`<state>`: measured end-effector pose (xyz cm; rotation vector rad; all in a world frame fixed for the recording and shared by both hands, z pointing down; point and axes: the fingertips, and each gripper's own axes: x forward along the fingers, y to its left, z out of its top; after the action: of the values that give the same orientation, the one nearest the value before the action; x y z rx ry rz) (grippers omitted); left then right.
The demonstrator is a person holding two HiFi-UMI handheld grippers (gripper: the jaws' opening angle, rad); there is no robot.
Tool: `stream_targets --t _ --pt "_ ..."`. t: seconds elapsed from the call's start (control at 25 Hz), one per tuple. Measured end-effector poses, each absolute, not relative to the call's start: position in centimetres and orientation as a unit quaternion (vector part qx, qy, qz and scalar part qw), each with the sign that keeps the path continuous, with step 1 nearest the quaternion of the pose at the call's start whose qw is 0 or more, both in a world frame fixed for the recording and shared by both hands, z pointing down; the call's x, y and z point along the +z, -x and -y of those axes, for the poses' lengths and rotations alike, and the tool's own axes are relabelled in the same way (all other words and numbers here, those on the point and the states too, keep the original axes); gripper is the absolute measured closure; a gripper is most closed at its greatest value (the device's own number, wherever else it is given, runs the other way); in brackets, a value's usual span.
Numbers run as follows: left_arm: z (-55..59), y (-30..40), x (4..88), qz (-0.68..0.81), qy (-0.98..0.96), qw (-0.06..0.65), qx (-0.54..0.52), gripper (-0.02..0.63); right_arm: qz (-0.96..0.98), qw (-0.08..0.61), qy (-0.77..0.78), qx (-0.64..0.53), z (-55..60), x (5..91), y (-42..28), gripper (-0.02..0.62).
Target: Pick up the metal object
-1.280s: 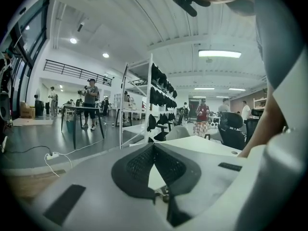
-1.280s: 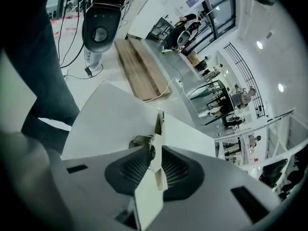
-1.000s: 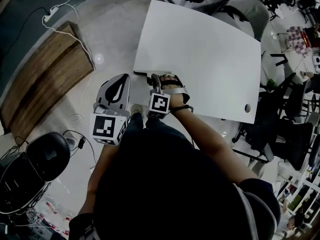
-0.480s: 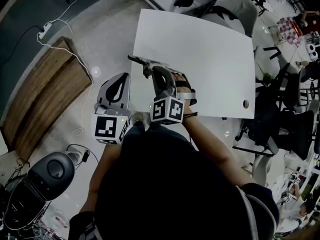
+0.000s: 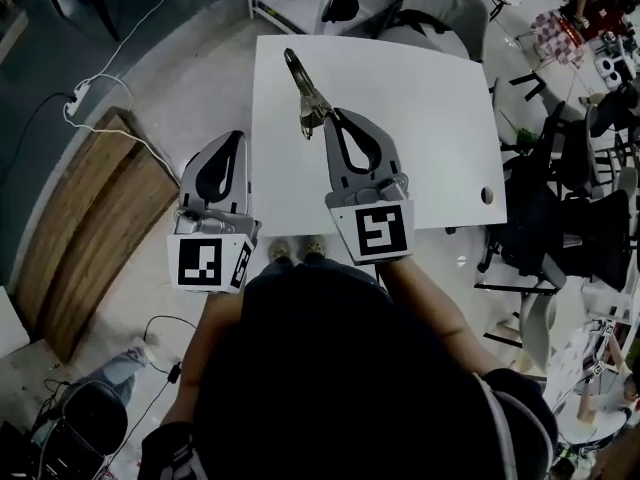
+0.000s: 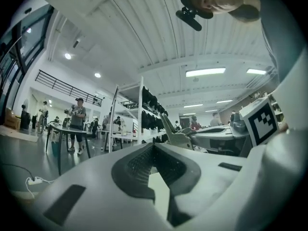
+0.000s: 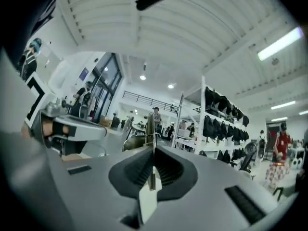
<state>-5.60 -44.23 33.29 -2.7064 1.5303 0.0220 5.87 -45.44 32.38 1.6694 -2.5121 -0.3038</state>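
No words, brand names or numbers can be read in any of the views. The only printed marks are black-and-white square patterns, one on the marker cube [image 5: 210, 263] of the left gripper [image 5: 238, 138] and one on the marker cube [image 5: 373, 233] of the right gripper [image 5: 328, 116]. They are coded blocks, not letters or digits.

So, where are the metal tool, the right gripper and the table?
metal tool [image 5: 303, 93], head view, middle of it
right gripper [image 5: 332, 116], head view, between its fingertips
table [image 5: 430, 108], head view, bare top
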Motion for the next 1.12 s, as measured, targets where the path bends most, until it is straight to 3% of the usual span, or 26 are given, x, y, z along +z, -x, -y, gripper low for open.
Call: stream_targets --t 0.32,1.12 --pt "44.5 4.7 30.0 -0.491 0.869 0.052 0.02 0.583 0.808 -0.024 -0.588 -0.027 44.8 30.9 -9.4 0.565" --pt "44.4 3.4 30.3 -0.485 0.873 0.052 0.014 0.583 0.802 -0.016 -0.597 -0.003 44.3 31.8 -10.6 0.566"
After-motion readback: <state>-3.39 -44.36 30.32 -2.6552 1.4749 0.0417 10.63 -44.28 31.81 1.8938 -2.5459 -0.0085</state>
